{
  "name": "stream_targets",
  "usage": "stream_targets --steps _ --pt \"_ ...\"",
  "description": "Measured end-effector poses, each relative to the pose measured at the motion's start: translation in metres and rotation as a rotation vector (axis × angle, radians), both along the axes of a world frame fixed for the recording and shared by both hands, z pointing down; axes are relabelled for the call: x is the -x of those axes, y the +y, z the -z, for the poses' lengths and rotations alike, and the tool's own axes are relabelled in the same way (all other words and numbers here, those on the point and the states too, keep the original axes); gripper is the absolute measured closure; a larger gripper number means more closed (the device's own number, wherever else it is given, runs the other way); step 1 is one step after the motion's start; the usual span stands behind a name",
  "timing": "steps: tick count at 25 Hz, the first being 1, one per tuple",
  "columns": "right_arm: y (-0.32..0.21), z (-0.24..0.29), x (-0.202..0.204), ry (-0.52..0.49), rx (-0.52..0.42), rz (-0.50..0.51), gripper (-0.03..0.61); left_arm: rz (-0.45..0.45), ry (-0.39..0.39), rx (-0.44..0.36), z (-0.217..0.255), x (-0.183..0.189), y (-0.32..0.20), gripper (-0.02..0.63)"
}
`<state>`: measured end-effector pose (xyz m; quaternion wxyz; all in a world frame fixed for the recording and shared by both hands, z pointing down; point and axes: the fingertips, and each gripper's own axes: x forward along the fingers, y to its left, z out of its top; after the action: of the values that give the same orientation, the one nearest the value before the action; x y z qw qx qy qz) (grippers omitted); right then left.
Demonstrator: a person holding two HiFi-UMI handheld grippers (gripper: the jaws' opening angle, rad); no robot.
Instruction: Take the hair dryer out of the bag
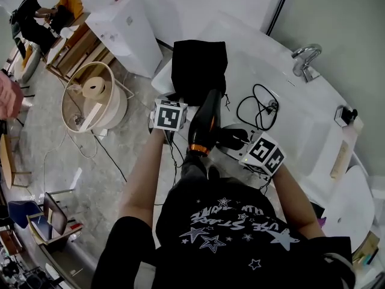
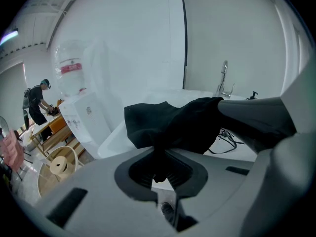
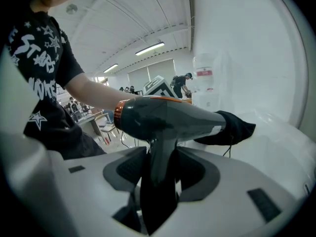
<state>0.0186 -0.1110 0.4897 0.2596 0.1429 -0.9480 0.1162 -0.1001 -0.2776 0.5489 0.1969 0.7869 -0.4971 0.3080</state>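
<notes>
A black cloth bag (image 1: 198,71) lies on the white surface, and my left gripper (image 1: 179,101) is shut on its near edge. In the left gripper view a fold of the bag (image 2: 173,125) sits pinched between the jaws of the left gripper (image 2: 159,169). The dark grey hair dryer (image 1: 204,122) with an orange rear ring is lifted in front of the bag. Its nozzle end still meets the bag's mouth. My right gripper (image 1: 236,139) is shut on its handle. In the right gripper view the hair dryer (image 3: 168,120) stands upright in the right gripper (image 3: 158,181), with the bag (image 3: 229,130) beyond.
A black cord (image 1: 258,107) loops on the white tub-like surface (image 1: 301,125), and a chrome faucet (image 1: 305,59) stands at the back right. A white cabinet (image 1: 126,32) and a round wooden drum (image 1: 93,98) stand on the floor to the left. A person (image 1: 33,17) works far off.
</notes>
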Motion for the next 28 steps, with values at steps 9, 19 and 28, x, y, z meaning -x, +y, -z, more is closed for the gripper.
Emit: stream_targets --steps 9,19,28 --pt "0.015 0.015 -0.022 -0.048 -0.029 -0.002 0.388 0.037 -0.087 -0.028 -0.010 -0.005 0.004 0.537" --pt "-0.011 0.015 -0.053 -0.119 -0.002 -0.155 0.388 0.032 -0.076 -0.043 -0.011 -0.016 0.032 0.287" --pt "-0.041 0.015 -0.072 -0.202 0.043 -0.280 0.388 0.092 -0.033 -0.104 0.006 -0.004 0.070 0.284"
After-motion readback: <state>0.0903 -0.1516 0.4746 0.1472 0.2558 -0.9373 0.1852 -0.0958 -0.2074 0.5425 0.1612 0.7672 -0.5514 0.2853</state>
